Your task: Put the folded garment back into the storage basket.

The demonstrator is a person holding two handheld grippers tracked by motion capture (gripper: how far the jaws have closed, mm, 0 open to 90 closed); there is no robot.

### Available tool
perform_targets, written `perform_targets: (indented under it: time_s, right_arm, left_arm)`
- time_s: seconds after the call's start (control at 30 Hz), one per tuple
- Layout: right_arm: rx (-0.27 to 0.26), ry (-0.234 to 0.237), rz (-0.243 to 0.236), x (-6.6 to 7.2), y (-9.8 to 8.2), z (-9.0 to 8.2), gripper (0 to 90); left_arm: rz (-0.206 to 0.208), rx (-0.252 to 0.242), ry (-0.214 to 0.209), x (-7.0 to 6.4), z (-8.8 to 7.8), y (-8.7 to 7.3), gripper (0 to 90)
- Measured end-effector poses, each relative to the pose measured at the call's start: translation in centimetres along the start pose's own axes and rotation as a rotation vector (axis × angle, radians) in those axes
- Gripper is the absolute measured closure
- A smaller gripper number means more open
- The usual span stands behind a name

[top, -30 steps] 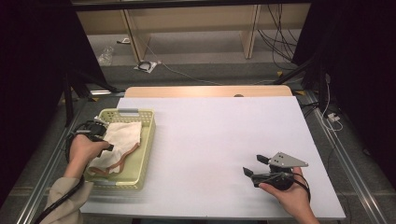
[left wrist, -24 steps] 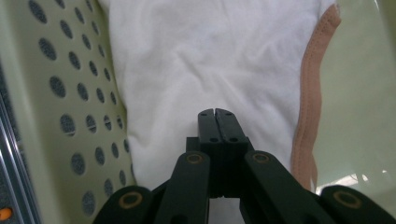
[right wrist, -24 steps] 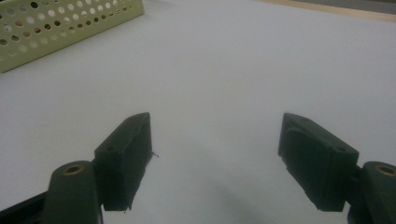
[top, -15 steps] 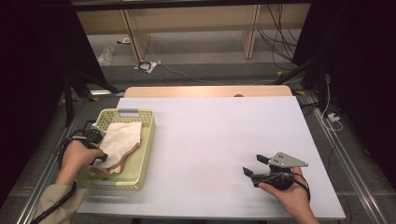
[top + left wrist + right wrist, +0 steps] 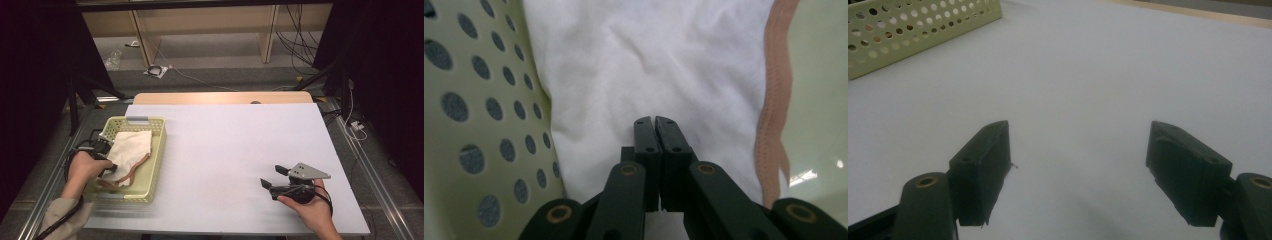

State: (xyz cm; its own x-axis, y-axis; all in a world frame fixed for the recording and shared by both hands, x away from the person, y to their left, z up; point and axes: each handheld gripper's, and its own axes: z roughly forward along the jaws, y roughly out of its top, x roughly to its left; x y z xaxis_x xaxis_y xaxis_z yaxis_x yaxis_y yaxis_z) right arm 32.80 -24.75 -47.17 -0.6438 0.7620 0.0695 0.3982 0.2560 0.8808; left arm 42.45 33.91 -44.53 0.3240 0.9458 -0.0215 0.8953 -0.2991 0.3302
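Tabletop (image 5: 220,150) white, dark room — left hand-held gripper (image 5: 102,159) clenched, right (image 5: 272,179) released.

Overhead light falls evenly on the white table (image 5: 225,150), its surroundings sinking into near-black; close-up gripper views run soft, with a small glare on the basket (image 5: 824,100) floor.

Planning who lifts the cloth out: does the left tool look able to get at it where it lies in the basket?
Probably yes. The left tool is already inside the basket, its shut jaws just over the white cloth, with nothing between them. It would need to open to grab it.
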Motion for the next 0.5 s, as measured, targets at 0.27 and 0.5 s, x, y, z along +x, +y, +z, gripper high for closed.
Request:
perform_targets:
  time_s: [0.27,0.5]
  right_arm:
    - [-0.001,0.002,0.003,0.05,0.0,0.02,26.9]
    - [0.002,0.004,0.003,0.06,-0.01,0.04,26.8]
  left_arm:
    - [-0.001,-0.104,0.003,-0.38,-0.49,-0.09,82.2]
    - [-0.004,-0.176,0.004,-0.85,-0.79,-0.03,80.7]
